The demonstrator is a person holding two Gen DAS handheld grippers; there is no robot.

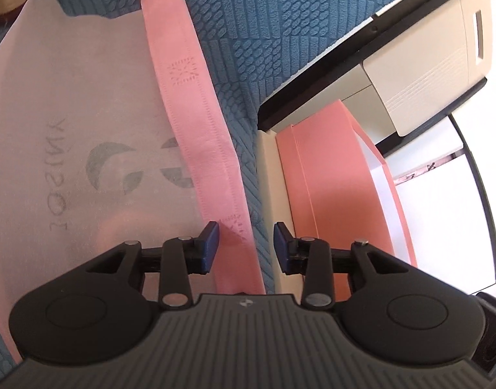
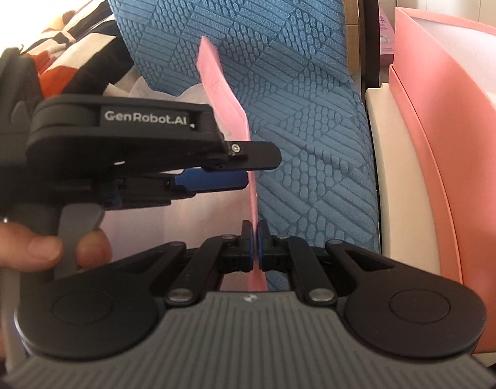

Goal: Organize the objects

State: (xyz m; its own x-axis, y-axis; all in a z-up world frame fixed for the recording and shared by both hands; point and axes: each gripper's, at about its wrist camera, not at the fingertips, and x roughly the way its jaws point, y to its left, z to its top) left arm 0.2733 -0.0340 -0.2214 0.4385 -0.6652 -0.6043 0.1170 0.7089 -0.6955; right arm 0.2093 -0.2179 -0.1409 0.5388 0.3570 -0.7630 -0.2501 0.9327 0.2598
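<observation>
On blue embossed bedcover (image 1: 273,29): pale translucent non-woven bag with grey printed logo (image 1: 69,123), lying flat, pink fabric handle strap (image 1: 196,123) running along its right edge.

Right gripper (image 2: 255,243): jaws clenched on pink strap (image 2: 252,201), blue pads (image 2: 247,243) pressing the strap edge from both sides; strap raised from the bedcover (image 2: 299,97) at that point.

Left gripper (image 1: 246,243): jaws released, partly spread, blue pads (image 1: 212,240) apart; strap lying below the gap, near the left pad, not pinched. Seen side-on from right wrist view (image 2: 212,180), held by person's hand (image 2: 43,249), close beside the bag.

Just beside bedcover, to the right: open pink cardboard box (image 1: 325,175) with white interior, resting on cream ledge (image 1: 267,194). Beyond: cream panel with slot (image 1: 435,55), dark frame. Striped black, white and orange cloth (image 2: 73,42) at far left of right wrist view.
</observation>
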